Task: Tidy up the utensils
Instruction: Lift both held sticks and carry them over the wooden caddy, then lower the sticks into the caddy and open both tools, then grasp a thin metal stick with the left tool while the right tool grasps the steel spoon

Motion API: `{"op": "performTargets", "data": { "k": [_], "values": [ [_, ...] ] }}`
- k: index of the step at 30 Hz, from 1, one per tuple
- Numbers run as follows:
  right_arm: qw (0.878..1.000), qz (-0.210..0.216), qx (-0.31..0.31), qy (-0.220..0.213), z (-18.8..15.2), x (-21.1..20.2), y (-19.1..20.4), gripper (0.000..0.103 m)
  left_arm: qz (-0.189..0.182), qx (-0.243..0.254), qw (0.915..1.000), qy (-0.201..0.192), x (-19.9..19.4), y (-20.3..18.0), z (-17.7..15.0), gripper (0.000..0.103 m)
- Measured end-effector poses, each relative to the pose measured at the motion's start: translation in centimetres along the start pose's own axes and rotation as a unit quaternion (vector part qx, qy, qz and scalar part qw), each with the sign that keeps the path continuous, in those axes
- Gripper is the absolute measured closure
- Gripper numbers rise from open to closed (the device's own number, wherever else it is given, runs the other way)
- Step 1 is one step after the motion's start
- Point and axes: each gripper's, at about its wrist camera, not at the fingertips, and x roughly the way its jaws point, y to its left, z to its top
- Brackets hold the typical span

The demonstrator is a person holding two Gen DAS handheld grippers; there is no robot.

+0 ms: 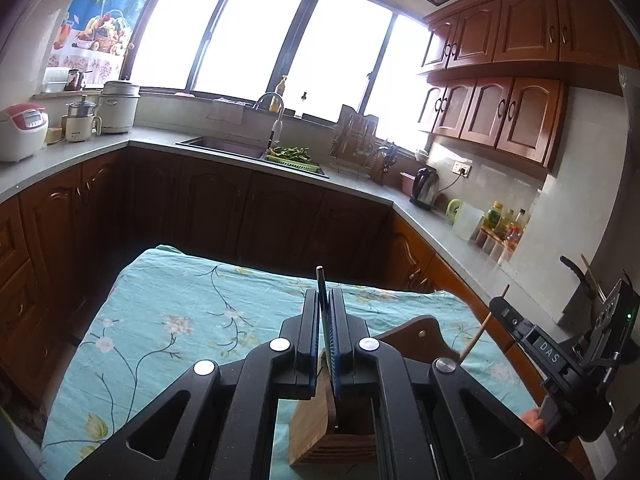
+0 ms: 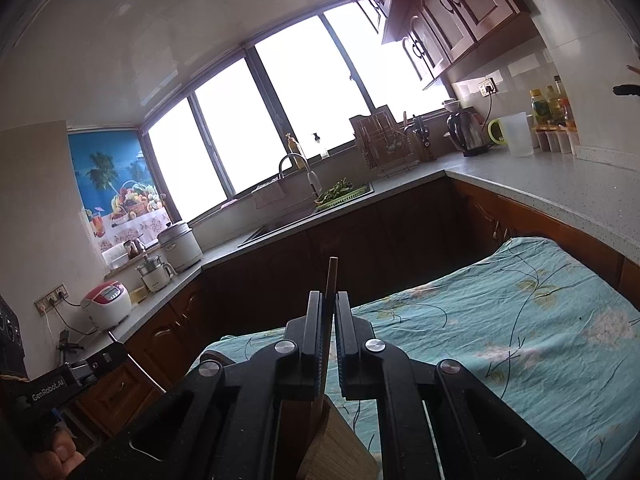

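Utensils are in both grippers at once: the left gripper has its fingers clenched on a thin dark rod, perhaps a chopstick or a slim handle, which stands upright between the pads and pokes out above them. The right gripper likewise pinches a brown wooden stick, most likely a chopstick, its top end rising past the fingertips.

Just below both pairs of fingers sits a wooden holder, a light bamboo-like box with an open top, and each stick runs down toward it. I judge the step in hand to be dropping these 2 pieces into the box, or lifting them from it; I cannot tell which. If going in, the next move calls for keeping each stick vertical over the opening, lowering, then easing the fingers apart.

The holder stands on the worktop, draped in a teal floral cloth. A dark wooden board lies just beside the box. Beyond are the kitchen counter, sink and bright windows.
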Motion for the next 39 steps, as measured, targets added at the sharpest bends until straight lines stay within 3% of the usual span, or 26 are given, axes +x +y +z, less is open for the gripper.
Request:
{"op": "performTargets", "data": {
  "k": [5, 8, 9, 10, 11, 12, 18, 24, 29, 39],
  "values": [
    [1.000, -0.001, -0.001, 0.008, 0.0, 0.1, 0.0, 0.096, 0.005, 0.004, 1.0000, 0.001, -1.2, 0.2, 0.0, 0.099],
    [1.000, 0.002, 0.007, 0.021, 0.1, 0.0, -0.2, 0.088, 0.012, 0.010, 0.9999, 0.006, -2.1, 0.4, -0.5, 0.098],
    [1.000, 0.006, 0.011, 0.025, 0.0, -0.2, -0.2, 0.071, 0.012, 0.012, 0.9998, 0.008, -2.4, 0.5, -0.6, 0.090],
    [1.000, 0.010, 0.016, 0.025, 0.1, -0.5, -0.3, 0.062, 0.012, 0.014, 0.9998, 0.009, -2.6, 0.3, -0.6, 0.085],
    [0.999, 0.012, 0.020, 0.023, 0.1, -0.9, -0.4, 0.040, 0.016, 0.015, 0.9997, 0.005, -3.1, 0.4, -0.6, 0.074],
    [0.999, 0.014, 0.023, 0.019, 0.3, -1.5, -0.5, 0.026, 0.022, 0.019, 0.9996, 0.002, -3.5, 0.2, -0.7, 0.060],
    [0.999, 0.023, 0.028, 0.012, 1.2, -5.2, -0.5, 0.002, 0.021, 0.018, 0.9996, -0.007, -7.0, 0.4, -1.5, 0.033],
    [1.000, 0.027, 0.014, 0.008, 1.4, -9.7, 0.0, 0.001, 0.026, 0.010, 0.9996, -0.010, -11.1, 0.4, -3.1, 0.023],
    [1.000, 0.024, -0.006, 0.016, 0.3, -13.1, 0.0, 0.001, 0.023, 0.013, 0.9996, 0.000, -14.2, 0.2, -4.8, 0.022],
    [0.998, -0.021, -0.031, 0.051, -3.9, -17.9, -2.0, 0.001, 0.023, -0.001, 0.9992, 0.031, -18.2, 0.6, -7.3, 0.020]
  ]
}}
